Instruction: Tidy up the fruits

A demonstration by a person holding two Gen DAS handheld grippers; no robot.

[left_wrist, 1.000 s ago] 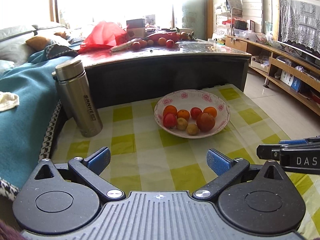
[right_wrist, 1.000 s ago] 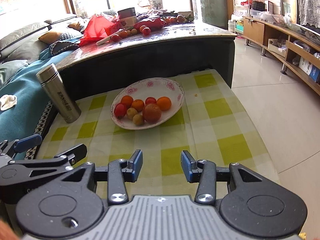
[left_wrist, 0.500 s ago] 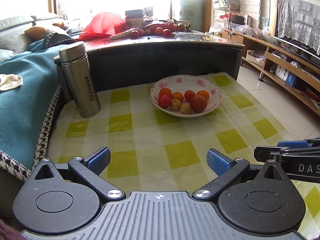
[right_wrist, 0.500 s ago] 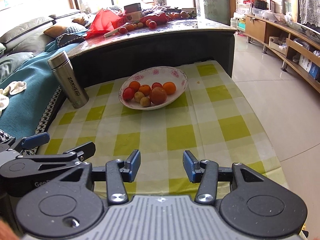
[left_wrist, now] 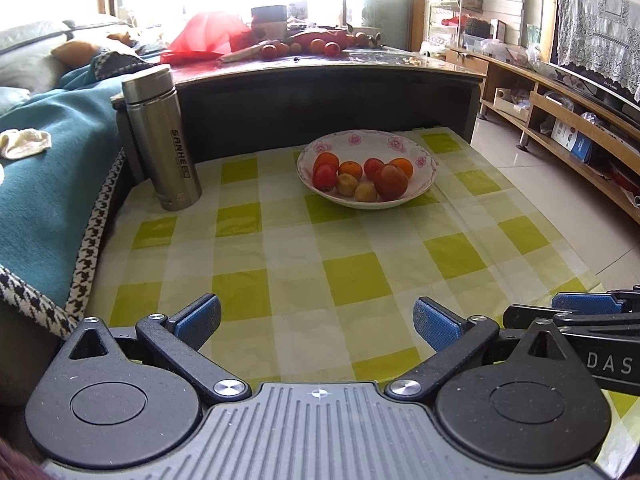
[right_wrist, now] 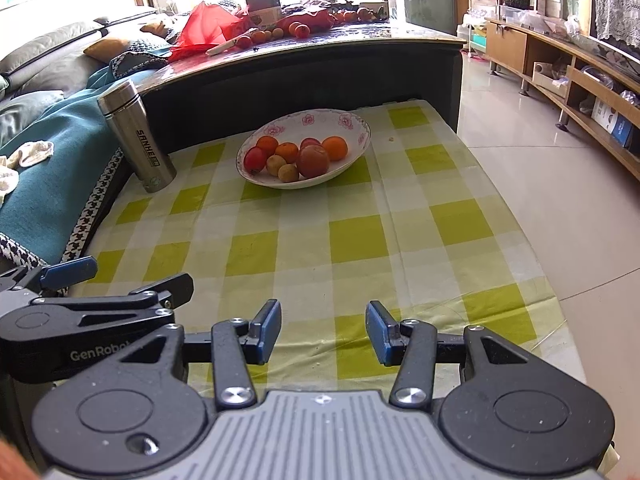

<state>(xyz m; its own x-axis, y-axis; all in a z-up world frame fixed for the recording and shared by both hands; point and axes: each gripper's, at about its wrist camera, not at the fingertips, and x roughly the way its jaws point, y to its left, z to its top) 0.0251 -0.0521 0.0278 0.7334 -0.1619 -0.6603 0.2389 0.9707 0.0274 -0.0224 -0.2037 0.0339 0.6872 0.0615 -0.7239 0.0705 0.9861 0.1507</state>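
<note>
We note both grippers low over the near end of a green-and-white checked tablecloth, side by side. The left gripper has its blue pads spread wide, nothing between them. The right gripper also stands with jaws apart and empty, the gap narrower than on the left.

Fruit location: a white bowl with pink flowers on its rim sits at the far end of the cloth, well apart from both grippers. In it we count a large reddish fruit at the front, two small yellow-brown fruits just left of it, a red one at the left edge, and oranges behind. All lie touching in one cluster on the near side of the bowl.

A stainless steel flask stands upright left of the bowl, near the cloth's left edge, beside a teal blanket.

Behind the cloth rises a dark table. On its top we see more loose fruit, a red plastic bag and a box, too small to read.

A wooden shelf unit runs along the right wall.
</note>
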